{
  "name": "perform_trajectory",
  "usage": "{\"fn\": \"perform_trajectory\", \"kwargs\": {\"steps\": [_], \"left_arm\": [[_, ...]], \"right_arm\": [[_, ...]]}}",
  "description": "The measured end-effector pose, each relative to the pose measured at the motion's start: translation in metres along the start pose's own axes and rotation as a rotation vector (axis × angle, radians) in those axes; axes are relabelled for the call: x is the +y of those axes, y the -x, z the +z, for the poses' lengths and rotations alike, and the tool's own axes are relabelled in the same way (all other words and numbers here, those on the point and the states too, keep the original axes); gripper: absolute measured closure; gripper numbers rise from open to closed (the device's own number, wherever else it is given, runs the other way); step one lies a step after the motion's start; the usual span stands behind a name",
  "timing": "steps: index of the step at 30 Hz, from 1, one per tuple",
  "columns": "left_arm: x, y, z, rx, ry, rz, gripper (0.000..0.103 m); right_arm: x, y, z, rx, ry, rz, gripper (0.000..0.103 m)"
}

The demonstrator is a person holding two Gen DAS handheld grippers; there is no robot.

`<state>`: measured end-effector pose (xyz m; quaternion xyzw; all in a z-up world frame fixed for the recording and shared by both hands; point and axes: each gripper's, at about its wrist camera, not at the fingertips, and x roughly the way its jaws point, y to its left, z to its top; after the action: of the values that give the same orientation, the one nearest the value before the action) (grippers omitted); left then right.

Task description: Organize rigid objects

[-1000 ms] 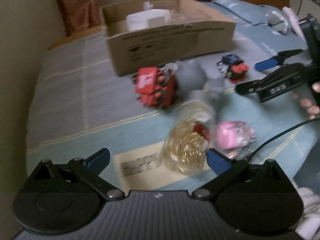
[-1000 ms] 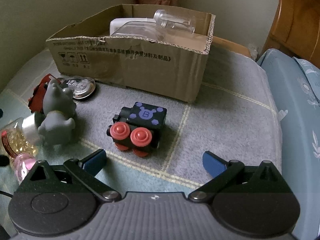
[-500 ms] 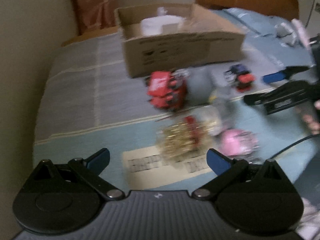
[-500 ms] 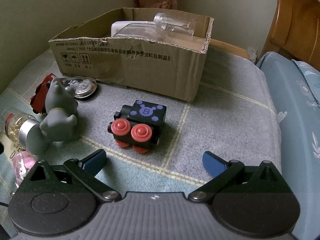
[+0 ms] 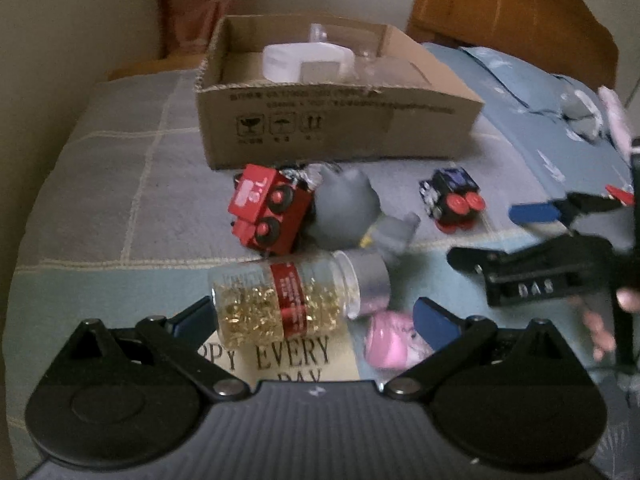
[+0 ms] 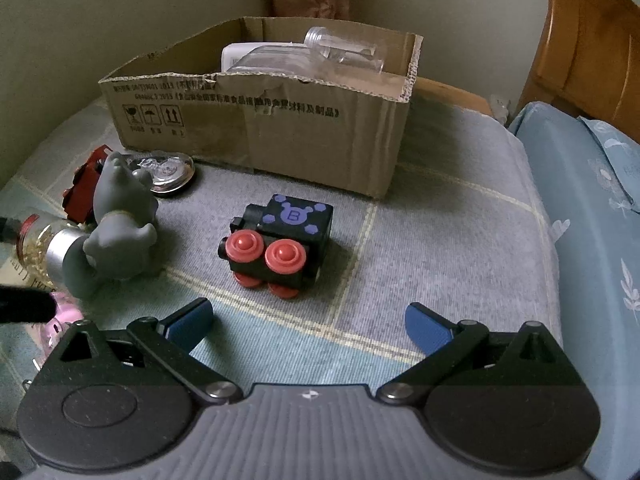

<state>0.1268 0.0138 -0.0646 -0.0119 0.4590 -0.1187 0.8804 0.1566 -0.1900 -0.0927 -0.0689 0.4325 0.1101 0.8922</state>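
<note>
1. Sitting loose on the bed (image 6: pixel 460 232), just in front of the cardboard box (image 6: pixel 320 136): black train (image 6: pixel 280 244), red train (image 5: pixel 268 212), grey figure (image 6: pixel 116 232), gold-bead bottle (image 5: pixel 288 304), pink toy (image 5: pixel 392 340).
2. Box held only a white container (image 5: pixel 304 62) and clear bottle (image 6: pixel 344 50); most sorting left.
3. Left gripper (image 5: pixel 320 320) spread wide around the bottle; right gripper (image 6: pixel 308 324) wide apart, empty, near the black train.

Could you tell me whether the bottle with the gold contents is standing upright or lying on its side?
On its side: the bottle lies flat on the bedspread, silver cap pointing sideways towards the right.
</note>
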Motion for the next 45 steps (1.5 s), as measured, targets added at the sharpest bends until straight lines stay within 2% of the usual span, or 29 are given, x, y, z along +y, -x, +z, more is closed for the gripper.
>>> {"fn": "perform_trajectory", "kwargs": {"steps": [5,8,11,16,20,23,27,34,41,45], "left_arm": [[0.003,-0.007,0.006,-0.014,0.063,0.021,0.001],[0.001,-0.009,0.006,-0.029,0.042,0.062,0.004],[0.005,-0.006,0.001,-0.027,0.023,0.069,0.003],[0.018,0.002,-0.006,-0.048,-0.004,0.166,0.002],[0.024,-0.001,-0.006,-0.045,0.054,0.161,0.002],[0.023,-0.007,-0.006,-0.039,0.079,0.188,0.004],[0.027,-0.01,-0.008,-0.031,0.109,0.175,0.004],[0.034,-0.007,-0.012,-0.064,0.077,0.217,0.004],[0.04,-0.01,-0.012,-0.058,0.077,0.202,0.004],[0.041,-0.009,-0.015,-0.054,0.075,0.249,0.003]], "right_arm": [[0.002,0.001,-0.002,-0.001,-0.021,-0.017,0.0],[0.003,0.003,-0.005,-0.01,-0.028,-0.022,0.0],[0.002,0.004,-0.007,-0.013,-0.024,-0.017,0.0],[0.001,0.006,-0.009,-0.017,-0.021,-0.018,0.0],[0.003,0.007,-0.012,-0.031,-0.027,-0.025,0.0],[0.005,0.007,-0.013,-0.039,-0.035,-0.038,0.0],[0.006,0.005,-0.01,-0.034,-0.032,-0.034,0.0],[0.013,-0.006,0.005,-0.024,-0.045,-0.039,0.0],[0.008,-0.017,0.018,-0.03,-0.097,-0.079,0.0],[-0.002,-0.013,0.013,-0.036,-0.137,-0.111,0.0]]}}
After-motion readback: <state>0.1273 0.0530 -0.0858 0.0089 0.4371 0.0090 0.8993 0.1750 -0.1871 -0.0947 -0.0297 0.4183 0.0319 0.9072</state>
